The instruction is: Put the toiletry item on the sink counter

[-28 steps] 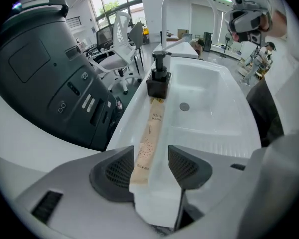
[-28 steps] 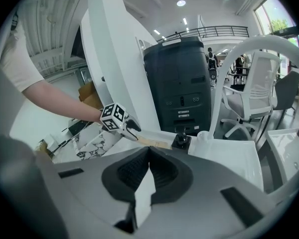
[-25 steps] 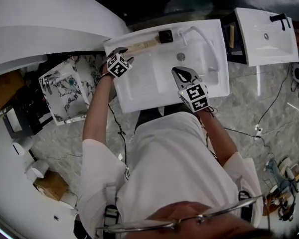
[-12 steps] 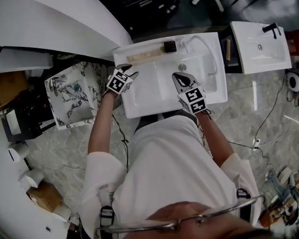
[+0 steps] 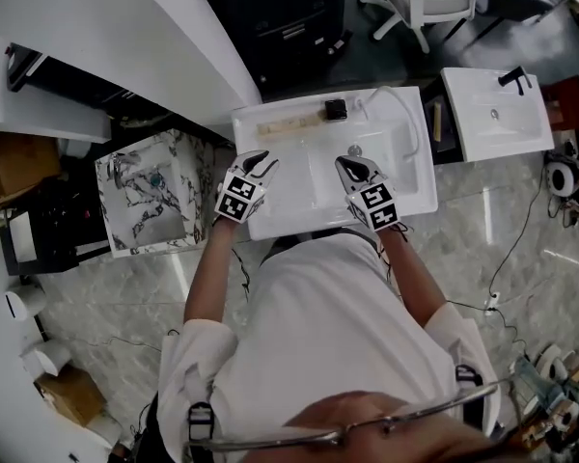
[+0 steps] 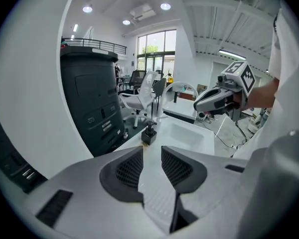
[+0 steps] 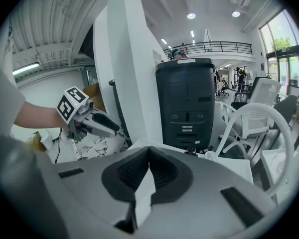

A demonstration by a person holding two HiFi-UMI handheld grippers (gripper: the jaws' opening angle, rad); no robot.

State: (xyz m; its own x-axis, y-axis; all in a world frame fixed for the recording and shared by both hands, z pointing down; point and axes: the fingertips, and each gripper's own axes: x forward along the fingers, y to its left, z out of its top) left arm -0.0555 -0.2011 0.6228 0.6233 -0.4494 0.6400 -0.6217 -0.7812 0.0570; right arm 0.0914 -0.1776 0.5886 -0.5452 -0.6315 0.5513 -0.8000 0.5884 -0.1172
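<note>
The toiletry item lies on the far ledge of the sink worktop, just left of a black pump bottle. It is a slim pale strip, probably light and stiff; grip it across its width at mid-length. Both arms hover level over the basin: left claw closing on nothing, right claw together, empty

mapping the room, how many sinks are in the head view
3: the middle white sink, the marbled sink to its left, the right white sink at upper right. Others may be hidden.
</note>
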